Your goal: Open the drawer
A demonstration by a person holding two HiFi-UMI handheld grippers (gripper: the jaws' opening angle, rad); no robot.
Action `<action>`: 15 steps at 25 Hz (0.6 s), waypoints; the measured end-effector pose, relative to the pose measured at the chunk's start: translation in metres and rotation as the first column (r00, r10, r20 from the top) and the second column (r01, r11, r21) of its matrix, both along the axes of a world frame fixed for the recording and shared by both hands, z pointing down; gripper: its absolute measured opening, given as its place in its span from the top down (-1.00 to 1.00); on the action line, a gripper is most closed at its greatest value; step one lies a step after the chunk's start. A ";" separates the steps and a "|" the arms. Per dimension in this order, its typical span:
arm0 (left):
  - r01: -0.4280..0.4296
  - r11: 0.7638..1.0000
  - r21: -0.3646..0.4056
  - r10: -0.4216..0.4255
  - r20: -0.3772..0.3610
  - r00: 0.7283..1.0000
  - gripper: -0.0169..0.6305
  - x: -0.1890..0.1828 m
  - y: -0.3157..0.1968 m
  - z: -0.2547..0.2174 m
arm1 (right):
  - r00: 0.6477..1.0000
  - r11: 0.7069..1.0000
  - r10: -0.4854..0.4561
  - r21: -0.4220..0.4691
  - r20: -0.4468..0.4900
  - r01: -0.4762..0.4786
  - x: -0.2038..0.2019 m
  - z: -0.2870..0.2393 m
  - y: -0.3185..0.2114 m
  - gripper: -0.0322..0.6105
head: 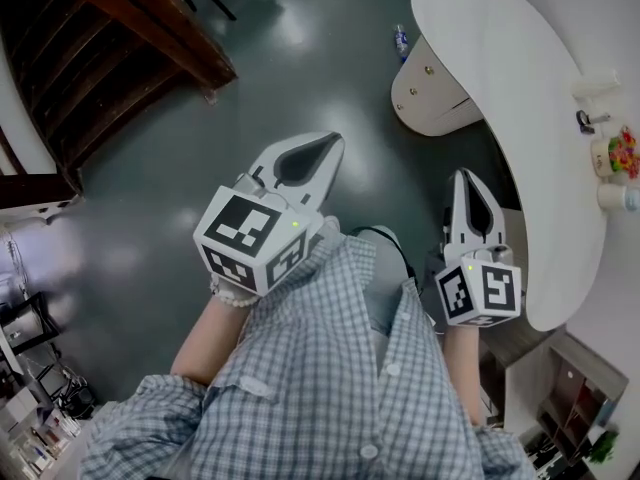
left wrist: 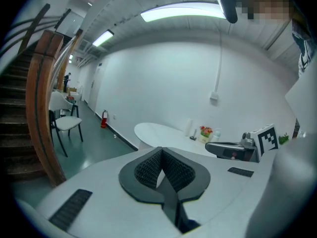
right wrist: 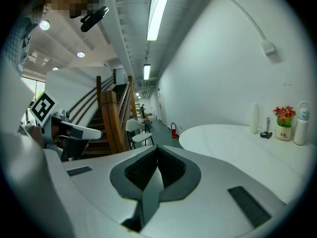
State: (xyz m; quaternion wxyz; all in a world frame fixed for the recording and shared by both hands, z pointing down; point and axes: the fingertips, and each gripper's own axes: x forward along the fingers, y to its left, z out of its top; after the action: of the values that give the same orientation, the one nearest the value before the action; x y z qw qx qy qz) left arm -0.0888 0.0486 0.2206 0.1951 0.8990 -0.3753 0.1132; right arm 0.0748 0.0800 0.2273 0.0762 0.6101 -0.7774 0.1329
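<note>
While the drawer unit [head: 425,93] is sitting tucked under the rounded end of the white table [head: 500,68], at the upper right of the head view, neither gripper is touching it. Its pale curved front is showing two small knobs and is looking flush. A small bottle [head: 401,40] is lying on the dark glossy floor [head: 300,58] just beside the unit.

The right gripper [head: 466,176] is hanging nearer to the unit, close to the table's edge but well apart from the knobs. In the right gripper view its jaws [right wrist: 157,147] are pressing together with nothing between them. A pot of flowers [right wrist: 284,125] and a white bottle [right wrist: 301,124] are standing far along the tabletop.

The left gripper [head: 333,140] is hovering over open floor, further from the unit. In the left gripper view its jaws [left wrist: 161,149] are likewise meeting tip to tip and holding nothing. The table is lying beyond them, and a chair [left wrist: 67,124] and a fire extinguisher [left wrist: 104,118] are standing by the far wall.

The person is wearing a checked shirt [head: 340,378] and a beaded bracelet [head: 235,295] on the left wrist. A wooden staircase [head: 110,38] is filling the upper left corner.
</note>
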 end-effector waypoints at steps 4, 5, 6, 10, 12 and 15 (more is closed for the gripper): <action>0.030 1.000 -0.008 -0.030 0.003 1.000 0.96 -0.003 -0.012 0.004 | 1.000 1.000 -0.016 -0.014 -0.008 0.016 0.004 0.005 -0.015 0.87; 0.035 0.999 -0.009 -0.035 0.004 0.999 0.96 -0.002 -0.016 0.005 | 1.000 1.000 -0.019 -0.016 -0.007 0.019 0.007 0.007 -0.021 0.87; 0.040 0.999 -0.009 -0.039 0.006 0.999 0.96 -0.002 -0.020 0.005 | 1.000 1.000 -0.024 -0.018 -0.006 0.024 0.008 0.009 -0.027 0.87; 0.055 0.998 -0.015 -0.055 0.017 0.998 0.96 0.000 -0.039 0.010 | 0.998 0.998 -0.058 -0.019 -0.002 0.058 0.006 0.014 -0.054 0.87; 0.063 0.998 -0.011 -0.063 0.019 0.998 0.95 0.002 -0.052 0.009 | 0.997 0.996 -0.083 -0.020 0.004 0.083 0.002 0.016 -0.070 0.87; 0.067 0.998 -0.002 -0.067 -0.007 0.998 0.95 0.012 -0.075 0.003 | 0.993 0.993 -0.117 -0.025 0.019 0.117 0.003 0.018 -0.095 0.87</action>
State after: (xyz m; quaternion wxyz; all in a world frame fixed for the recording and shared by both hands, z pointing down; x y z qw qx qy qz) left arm -0.0766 -0.0261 0.2232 0.2007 0.8863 -0.4043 0.1037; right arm 0.0779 -0.0149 0.2448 0.0851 0.5613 -0.8106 0.1434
